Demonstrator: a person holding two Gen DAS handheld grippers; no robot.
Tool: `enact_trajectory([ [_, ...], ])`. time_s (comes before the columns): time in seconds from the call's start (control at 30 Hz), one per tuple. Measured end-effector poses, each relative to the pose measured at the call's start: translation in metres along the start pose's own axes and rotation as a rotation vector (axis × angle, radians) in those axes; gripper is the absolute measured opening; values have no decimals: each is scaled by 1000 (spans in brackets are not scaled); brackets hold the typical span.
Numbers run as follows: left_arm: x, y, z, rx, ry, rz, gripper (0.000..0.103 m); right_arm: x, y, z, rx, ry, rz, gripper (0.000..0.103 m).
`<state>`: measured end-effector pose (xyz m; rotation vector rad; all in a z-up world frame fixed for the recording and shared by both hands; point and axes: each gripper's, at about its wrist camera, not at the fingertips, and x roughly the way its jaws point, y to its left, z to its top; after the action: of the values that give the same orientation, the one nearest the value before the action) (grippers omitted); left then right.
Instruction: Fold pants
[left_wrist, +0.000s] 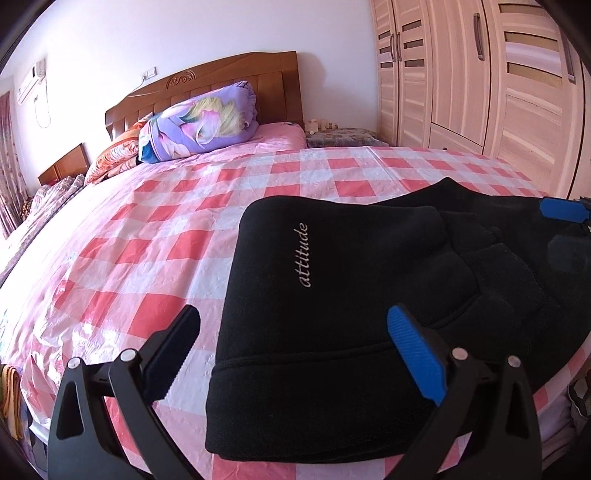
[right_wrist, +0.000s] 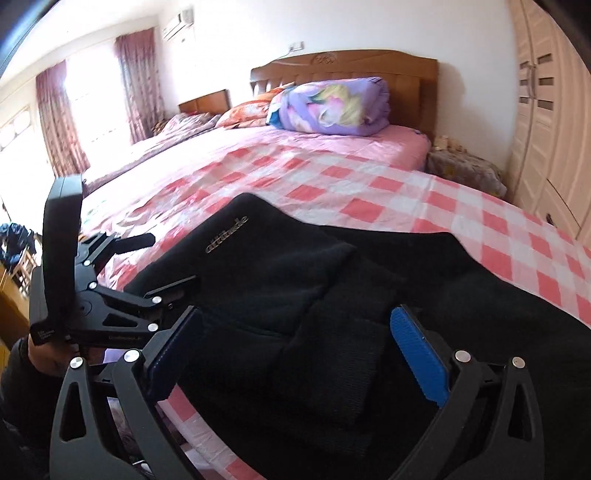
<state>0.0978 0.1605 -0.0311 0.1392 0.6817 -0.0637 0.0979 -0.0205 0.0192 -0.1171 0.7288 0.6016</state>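
Black pants (left_wrist: 354, 280) with pale "attitude" lettering lie folded into a thick bundle on the pink checked bedsheet (left_wrist: 155, 236), near the bed's front edge. My left gripper (left_wrist: 295, 350) hovers open over the bundle's near left corner, one finger over the sheet, the blue-padded one over the cloth. In the right wrist view the pants (right_wrist: 332, 280) spread below my right gripper (right_wrist: 295, 350), which stands wide open with the pads off the fabric. The left gripper (right_wrist: 162, 262) shows at the left there, held by a hand. The right gripper (left_wrist: 556, 225) peeks in at the far right edge.
A rolled purple floral quilt (left_wrist: 199, 122) and an orange pillow (left_wrist: 114, 158) lie by the wooden headboard (left_wrist: 221, 81). A wardrobe (left_wrist: 480, 81) stands to the right, a bedside table (left_wrist: 343, 136) beside the bed. A second bed (right_wrist: 177, 125) and curtains (right_wrist: 136, 77) are far left.
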Motion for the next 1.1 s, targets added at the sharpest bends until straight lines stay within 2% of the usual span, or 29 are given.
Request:
enact_trajectory([
  [0.17,0,5,-9,12,12,23,102,45,3,-28,-81,133,-53,95],
  [0.23,3,9,-11,2,19,29,102,46,-8,-36,-57,105,-14,96],
  [0.3,3,12,-13,-15,17,24,102,45,-11,-34,-53,125,0,96],
  [0.37,2,15,-14,-25,14,25,102,37,-16,-25,-12,146,38,96],
  [0.43,1,16,-14,-19,9,40,102,19,-24,-9,60,92,105,96],
  [0.47,0,15,-14,-14,6,46,102,11,-27,1,77,59,107,96],
  [0.53,-2,16,-15,-8,0,57,102,11,-30,25,59,13,51,96],
  [0.6,-3,16,-15,-9,-1,60,102,28,-24,47,19,-1,24,96],
  [0.67,-2,18,-16,-13,1,62,102,58,-18,60,-12,32,-2,96],
  [0.73,-2,19,-16,-14,8,60,102,99,-17,64,-41,122,-42,96],
  [0.8,-3,19,-18,-11,10,63,102,137,-20,50,-55,251,-69,99],
  [0.87,-6,21,-19,-10,8,62,102,140,-23,43,-72,243,-76,99],
  [0.97,-15,27,-20,-17,-13,76,102,132,-28,50,-49,275,-85,98],
  [1.03,-20,36,-20,-46,-31,81,102,122,-26,65,-22,240,-52,98],
  [1.1,-21,47,-21,-100,-38,82,102,118,-11,87,-53,183,-30,98],
])
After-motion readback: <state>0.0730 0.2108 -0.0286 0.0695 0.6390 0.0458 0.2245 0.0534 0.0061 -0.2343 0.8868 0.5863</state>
